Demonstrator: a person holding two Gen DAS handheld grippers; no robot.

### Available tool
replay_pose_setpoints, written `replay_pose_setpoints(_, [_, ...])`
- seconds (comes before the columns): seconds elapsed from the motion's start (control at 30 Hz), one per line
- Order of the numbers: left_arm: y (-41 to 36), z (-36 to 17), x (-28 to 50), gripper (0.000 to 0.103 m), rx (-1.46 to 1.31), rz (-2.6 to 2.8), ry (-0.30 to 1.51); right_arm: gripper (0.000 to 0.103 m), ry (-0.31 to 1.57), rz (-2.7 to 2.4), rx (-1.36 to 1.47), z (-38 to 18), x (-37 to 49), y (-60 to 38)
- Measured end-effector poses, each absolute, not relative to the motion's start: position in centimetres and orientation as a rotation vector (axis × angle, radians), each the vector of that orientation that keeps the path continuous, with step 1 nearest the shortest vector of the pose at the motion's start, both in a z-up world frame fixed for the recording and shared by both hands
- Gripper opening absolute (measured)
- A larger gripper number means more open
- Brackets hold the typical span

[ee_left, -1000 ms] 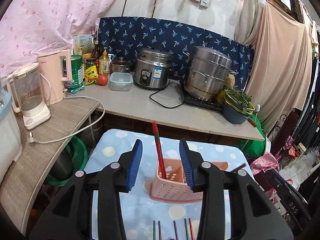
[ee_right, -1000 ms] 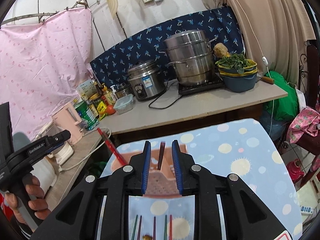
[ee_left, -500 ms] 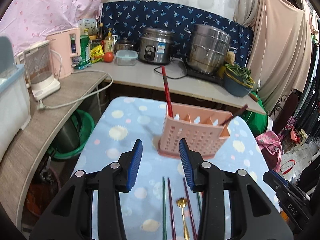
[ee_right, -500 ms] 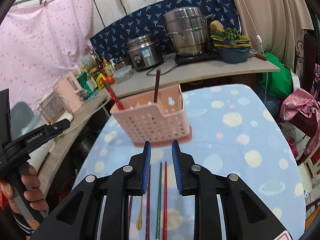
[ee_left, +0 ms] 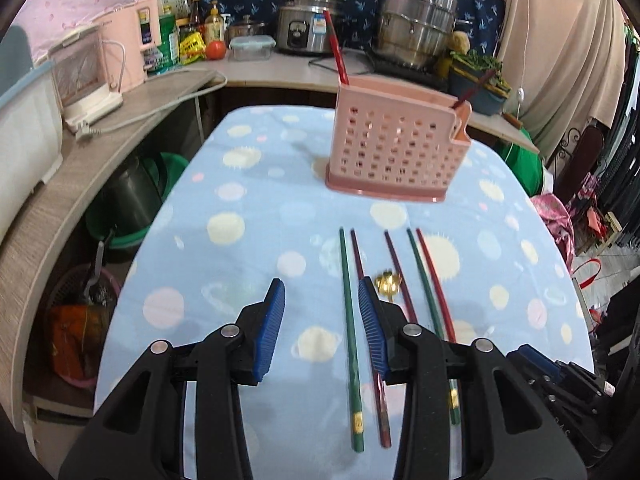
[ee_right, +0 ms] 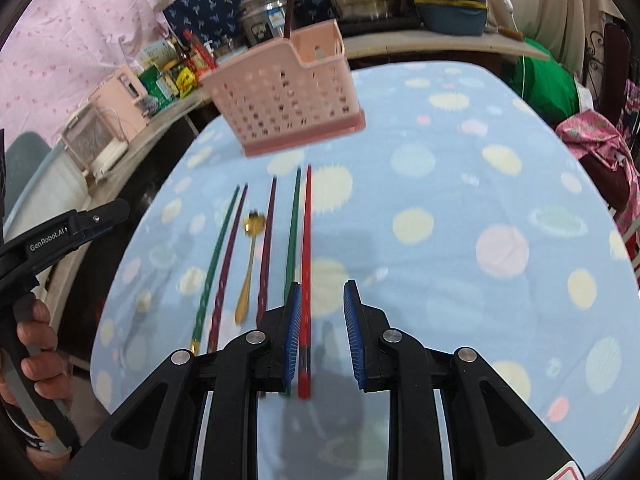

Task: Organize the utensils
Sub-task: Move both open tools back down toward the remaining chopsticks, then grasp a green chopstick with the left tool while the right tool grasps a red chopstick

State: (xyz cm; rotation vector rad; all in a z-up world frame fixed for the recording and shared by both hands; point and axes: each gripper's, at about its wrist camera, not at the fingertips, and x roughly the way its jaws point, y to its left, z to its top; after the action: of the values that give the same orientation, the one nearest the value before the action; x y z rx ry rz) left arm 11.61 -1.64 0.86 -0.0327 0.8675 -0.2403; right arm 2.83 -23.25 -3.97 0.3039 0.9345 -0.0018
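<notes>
A pink slotted utensil basket [ee_left: 396,148] [ee_right: 286,96] stands at the far side of the blue spotted table [ee_left: 240,216]. It holds a red chopstick [ee_left: 335,46] and a dark one [ee_left: 474,87]. Several chopsticks lie in a row in front of it: a green one [ee_left: 347,320], a dark red one [ee_left: 358,258], another green one [ee_right: 293,232] and a red one [ee_right: 306,248]. A gold spoon [ee_right: 250,260] lies among them. My left gripper [ee_left: 322,330] is open above the green chopstick. My right gripper [ee_right: 320,330] is open, with the red chopstick between its fingers.
A counter [ee_left: 256,68] behind the table holds a rice cooker [ee_left: 308,28], a steel steamer pot [ee_left: 416,36], a pink kettle [ee_left: 128,48] and bottles. A green bucket [ee_left: 132,216] and bins stand on the floor to the left. Clothes hang at right.
Both grippers pulled back from the basket and dropped low over the row of chopsticks. The dark chopstick the right gripper held now stands in the basket; that gripper is open.
</notes>
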Motion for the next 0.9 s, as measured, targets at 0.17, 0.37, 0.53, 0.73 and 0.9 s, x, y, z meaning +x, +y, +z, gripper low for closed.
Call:
replay_pose_setpoints(0.17, [-1.5,-1.8,10.2,0.036,-0.017,-0.236,0.928,0.022,0.964,0.004,0.264,-5.4,2.2,-22.0])
replay_pose_setpoints(0.37, [-1.3,-4.1,8.8,0.037,0.001,-0.233,0.978,0.022,0.982,0.016,0.245,-6.1,2.0,-21.1])
replay_pose_setpoints(0.53, [-1.1,-5.0,8.2,0.037,-0.001,-0.232,1.006,0.022,0.995,0.023,0.234,-6.6,2.0,-20.7])
replay_pose_setpoints(0.73, [-1.4,-5.5,7.8,0.045,0.006,-0.244,1.020,0.019,1.009,0.018,0.223,-7.1,1.8,-20.5])
replay_pose_setpoints(0.9, [-1.8,-5.7,7.4,0.049,0.017,-0.258,1.017,0.016,1.019,0.013,0.218,-7.5,1.8,-20.5])
